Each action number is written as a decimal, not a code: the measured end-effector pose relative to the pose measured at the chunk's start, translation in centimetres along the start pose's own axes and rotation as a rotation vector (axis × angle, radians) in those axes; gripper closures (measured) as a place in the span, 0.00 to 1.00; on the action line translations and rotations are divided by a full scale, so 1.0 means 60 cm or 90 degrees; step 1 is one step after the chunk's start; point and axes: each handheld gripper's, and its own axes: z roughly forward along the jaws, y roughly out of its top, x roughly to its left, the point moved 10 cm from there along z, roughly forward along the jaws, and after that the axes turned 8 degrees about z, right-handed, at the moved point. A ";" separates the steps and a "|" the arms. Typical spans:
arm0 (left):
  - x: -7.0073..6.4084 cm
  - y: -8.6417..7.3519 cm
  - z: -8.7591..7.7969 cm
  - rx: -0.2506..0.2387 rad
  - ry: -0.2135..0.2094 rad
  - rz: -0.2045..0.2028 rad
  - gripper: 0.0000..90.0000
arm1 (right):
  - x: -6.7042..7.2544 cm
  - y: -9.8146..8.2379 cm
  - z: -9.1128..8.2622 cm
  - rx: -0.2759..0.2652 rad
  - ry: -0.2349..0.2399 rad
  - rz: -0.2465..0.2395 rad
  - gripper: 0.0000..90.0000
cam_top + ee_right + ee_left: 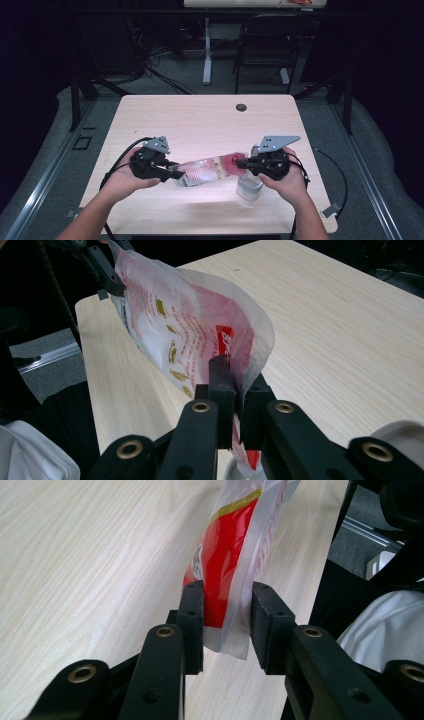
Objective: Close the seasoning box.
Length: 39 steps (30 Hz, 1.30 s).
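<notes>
High view, pale wooden table (200, 120), grey floor (170, 75), black chair (265, 45) beyond.

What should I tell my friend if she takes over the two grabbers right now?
Left gripper: jaws around one end of the red-and-white plastic bag; whether the pads press on it is unclear.
Right gripper: shut on the other end.
The bag hangs stretched between them above the wooden table. A white cup stands just under the right gripper.
Done: bag lifted and held at both ends.
Left: probably getting the bag to the cup; keep both grips.
</notes>
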 end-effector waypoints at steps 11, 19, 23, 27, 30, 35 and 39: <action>0.002 0.004 -0.008 0.020 0.004 0.006 0.78 | 0.003 0.000 0.001 0.000 0.006 -0.002 0.97; 0.003 0.010 -0.011 0.030 0.004 0.009 0.78 | 0.001 -0.001 -0.001 0.000 0.005 -0.001 0.97; 0.003 0.014 -0.013 0.035 0.005 0.012 0.78 | 0.000 -0.001 -0.002 -0.003 0.007 0.003 0.97; 0.004 0.020 -0.017 0.039 0.015 0.018 0.78 | -0.002 -0.001 -0.003 -0.004 0.009 0.006 0.97; 0.004 0.024 -0.019 0.038 0.016 0.020 0.78 | -0.002 0.000 -0.004 -0.008 0.008 0.009 0.97; 0.005 0.030 -0.023 0.039 0.020 0.024 0.78 | -0.003 0.001 -0.006 -0.009 0.006 0.007 0.97; 0.005 0.032 -0.026 0.041 0.020 0.027 0.78 | -0.003 0.001 -0.007 -0.009 0.006 0.008 0.97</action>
